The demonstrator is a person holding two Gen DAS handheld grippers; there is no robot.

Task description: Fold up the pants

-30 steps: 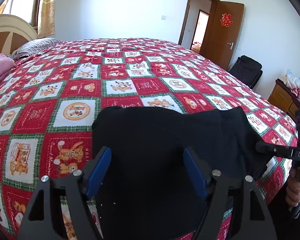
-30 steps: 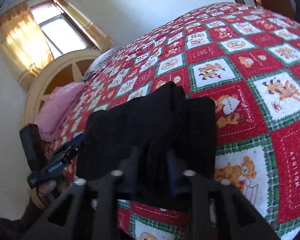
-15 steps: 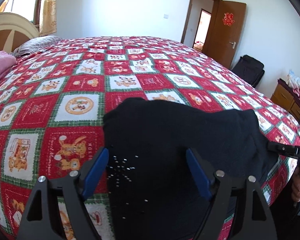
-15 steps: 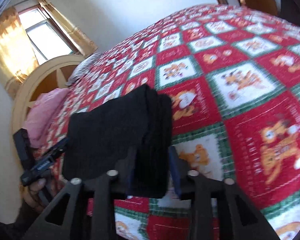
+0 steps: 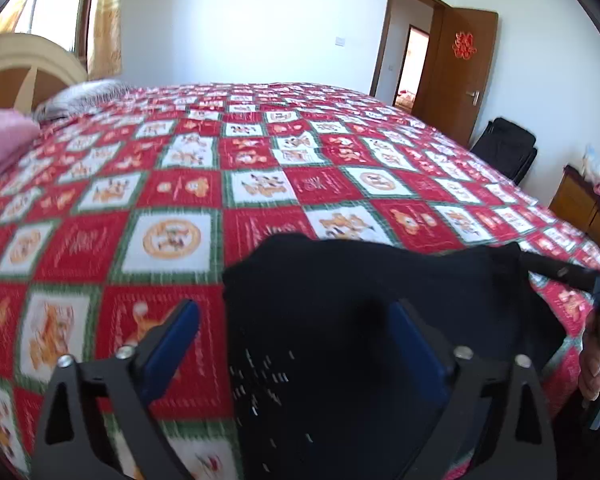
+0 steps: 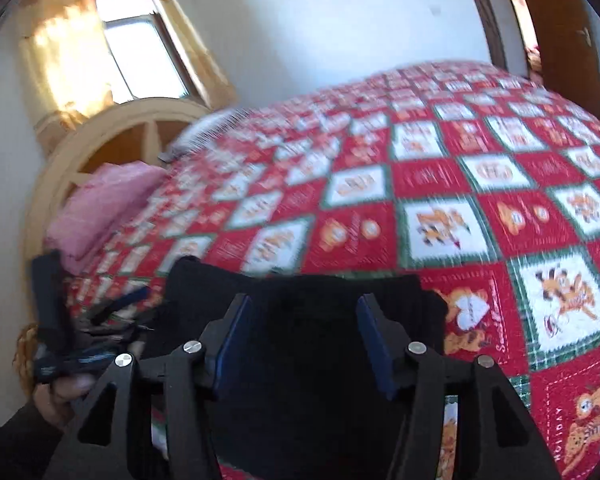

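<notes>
In the left wrist view, the left gripper (image 5: 296,336) is seen with its two blue-padded fingers (image 5: 168,350) spread wide apart, and no cloth is pinched between them; one pad lies over the quilt (image 5: 172,184) to the side of the cloth, while the other is seen against the black fabric. Whether either pad actually touches the cloth cannot be told. The black pants (image 5: 364,320) are laid as a folded bundle at the near edge of the bed, on the red, white and green patchwork quilt, with their long axis running across the view, from beside the left gripper toward the right gripper (image 5: 540,266). That gripper is seen at the far right edge of the bundle, its dark tip against the cloth; how far it is open cannot be judged from this side. A wooden door (image 5: 456,72) and a black bag (image 5: 508,148) are seen beyond the bed. In the right wrist view, which is blurred, the right gripper (image 6: 304,332) is shown with its jaws parted widely, and nothing is clamped between the pads. The pants (image 6: 320,340) fill the gap below and ahead of the fingers, their far edge running across the frame. The left gripper (image 6: 112,316) is seen at the left end of the bundle, near a pink pillow (image 6: 104,204) and the headboard (image 6: 112,136).
</notes>
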